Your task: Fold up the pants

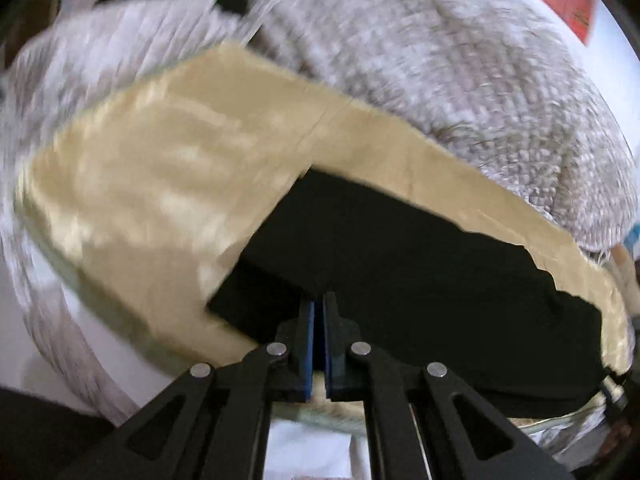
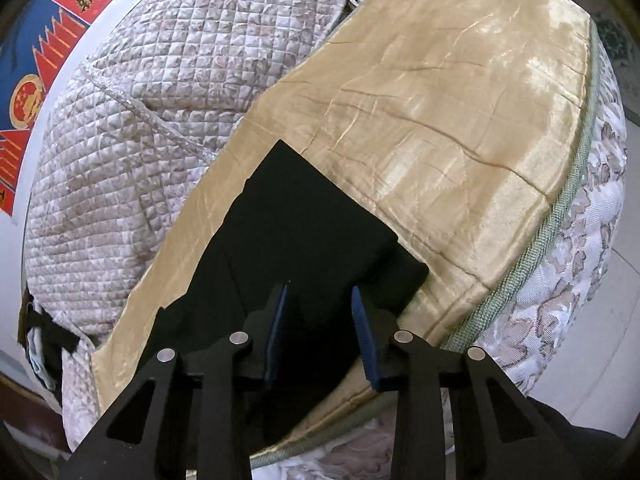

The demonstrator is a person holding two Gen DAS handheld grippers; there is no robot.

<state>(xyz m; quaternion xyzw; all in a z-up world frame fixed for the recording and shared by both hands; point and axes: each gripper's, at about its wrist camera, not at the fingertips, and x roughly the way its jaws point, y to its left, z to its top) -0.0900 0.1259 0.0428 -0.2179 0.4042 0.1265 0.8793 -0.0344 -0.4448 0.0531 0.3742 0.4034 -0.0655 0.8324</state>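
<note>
A: Pants (image 2: pixel 304 240) lie black and flat on the gold bedspread (image 2: pixel 440 100), near the bed's edge. Soft, light, limp; they'll sag unless taken by a hem or folded edge.

B: Tongs?

A: Left tongs (image 1: pixel 319 300) closed, tips at the cloth's edge; whether they pinch it, can't tell. Right tongs (image 2: pixel 320 292) part open over the cloth, pads not pressing.

B: Obstructions?

A: Quilted blanket (image 2: pixel 152 120) heaped just beside the pants, poster (image 2: pixel 52 40) on the wall. Satin looks slippery; the pants may slide.
</note>
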